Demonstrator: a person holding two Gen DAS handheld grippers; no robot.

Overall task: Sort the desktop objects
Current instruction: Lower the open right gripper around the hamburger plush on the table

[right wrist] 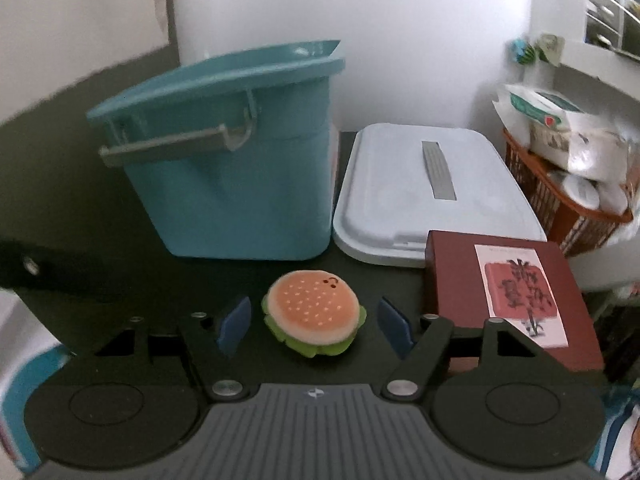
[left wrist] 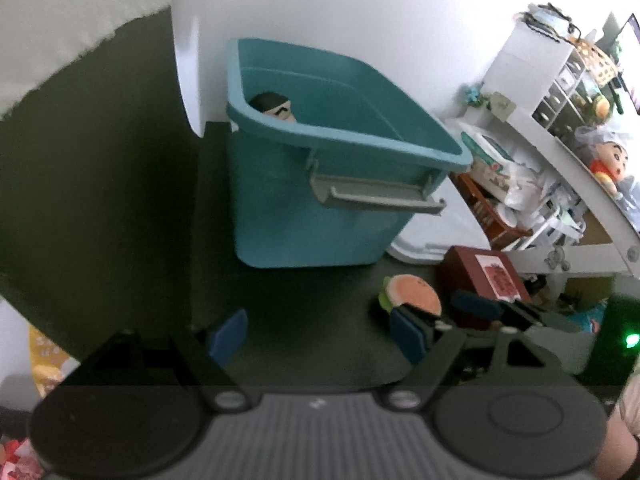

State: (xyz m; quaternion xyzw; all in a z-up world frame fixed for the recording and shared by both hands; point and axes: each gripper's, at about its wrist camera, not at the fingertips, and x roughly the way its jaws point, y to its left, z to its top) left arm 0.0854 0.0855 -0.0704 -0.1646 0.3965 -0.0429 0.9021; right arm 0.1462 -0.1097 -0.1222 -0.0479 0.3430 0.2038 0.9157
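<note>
Dim, soft-focus fisheye views, edges warped, vignetted.

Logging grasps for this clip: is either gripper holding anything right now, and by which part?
Nothing is held. The right gripper is open, its fingers either side of the burger toy without touching. The left gripper is open over bare mat.

White wall (right wrist: 400, 40) behind dark green desk surface (left wrist: 100, 200) — cluttered white shelving unit (left wrist: 560, 80) along right edge, daylit.
</note>
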